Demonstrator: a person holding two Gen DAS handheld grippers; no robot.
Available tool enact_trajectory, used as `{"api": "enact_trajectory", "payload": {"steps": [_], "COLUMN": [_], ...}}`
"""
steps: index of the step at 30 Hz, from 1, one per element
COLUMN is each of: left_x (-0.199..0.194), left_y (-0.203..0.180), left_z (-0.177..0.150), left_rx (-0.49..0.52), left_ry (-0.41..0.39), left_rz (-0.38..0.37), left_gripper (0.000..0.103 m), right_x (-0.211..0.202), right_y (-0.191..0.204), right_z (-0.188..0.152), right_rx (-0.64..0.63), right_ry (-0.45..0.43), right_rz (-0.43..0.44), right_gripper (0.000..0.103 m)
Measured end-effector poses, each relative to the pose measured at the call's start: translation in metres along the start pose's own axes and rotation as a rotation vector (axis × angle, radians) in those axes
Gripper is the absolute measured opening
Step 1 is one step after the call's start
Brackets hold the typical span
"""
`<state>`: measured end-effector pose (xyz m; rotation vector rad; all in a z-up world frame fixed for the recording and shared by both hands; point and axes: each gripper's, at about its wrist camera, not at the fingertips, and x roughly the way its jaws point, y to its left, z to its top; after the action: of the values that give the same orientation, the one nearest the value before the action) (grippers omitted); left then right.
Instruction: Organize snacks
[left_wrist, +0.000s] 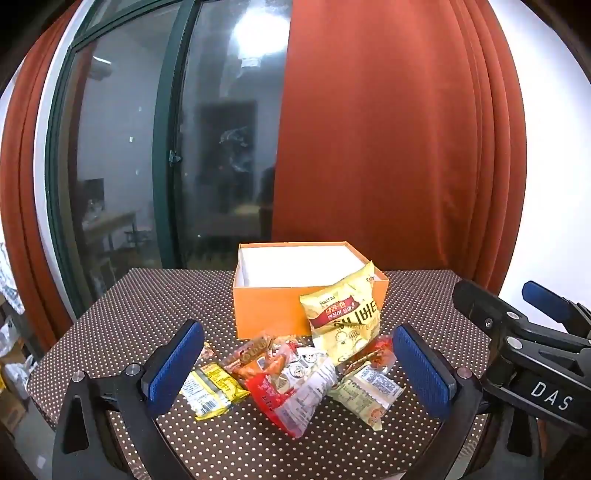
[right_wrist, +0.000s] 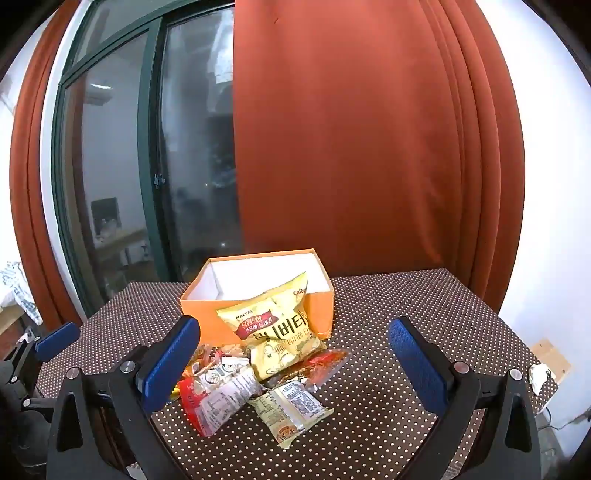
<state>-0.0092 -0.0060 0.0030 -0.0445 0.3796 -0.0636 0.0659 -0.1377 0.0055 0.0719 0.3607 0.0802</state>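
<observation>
An open orange box (left_wrist: 271, 314) (right_wrist: 201, 321) with a white inside stands on the dotted table. A yellow chip bag (left_wrist: 343, 317) (right_wrist: 277, 328) leans against its front. Before it lies a pile of small snack packs: a red and white pack (left_wrist: 295, 387) (right_wrist: 218, 395), a yellow bar (left_wrist: 210, 391), a pale pack (left_wrist: 369, 393) (right_wrist: 291, 406), a red-orange pack (left_wrist: 376, 350) (right_wrist: 325, 363). My left gripper (left_wrist: 299, 369) is open and empty, hovering before the pile. My right gripper (right_wrist: 295, 365) is open and empty, beside it to the right; it also shows in the left wrist view (left_wrist: 517, 325).
The brown polka-dot table (left_wrist: 147, 314) (right_wrist: 424, 314) ends near a window (left_wrist: 147, 166) and an orange curtain (left_wrist: 388, 147) behind the box. A crumpled white thing (right_wrist: 537, 376) lies on the floor at the right.
</observation>
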Motion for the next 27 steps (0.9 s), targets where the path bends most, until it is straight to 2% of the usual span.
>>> {"api": "enact_trajectory", "payload": {"steps": [27], "left_x": [0.0013], "left_y": [-0.0057], "left_z": [-0.0014], "left_rx": [0.007], "left_ry": [-0.009], "left_rz": [0.018], "left_gripper": [0.102], "right_x": [0.0005], "right_y": [-0.0005], "right_z": [0.0042], "right_rx": [0.017], "right_ry": [0.007], "right_rz": [-0.023], "right_gripper": [0.103]}}
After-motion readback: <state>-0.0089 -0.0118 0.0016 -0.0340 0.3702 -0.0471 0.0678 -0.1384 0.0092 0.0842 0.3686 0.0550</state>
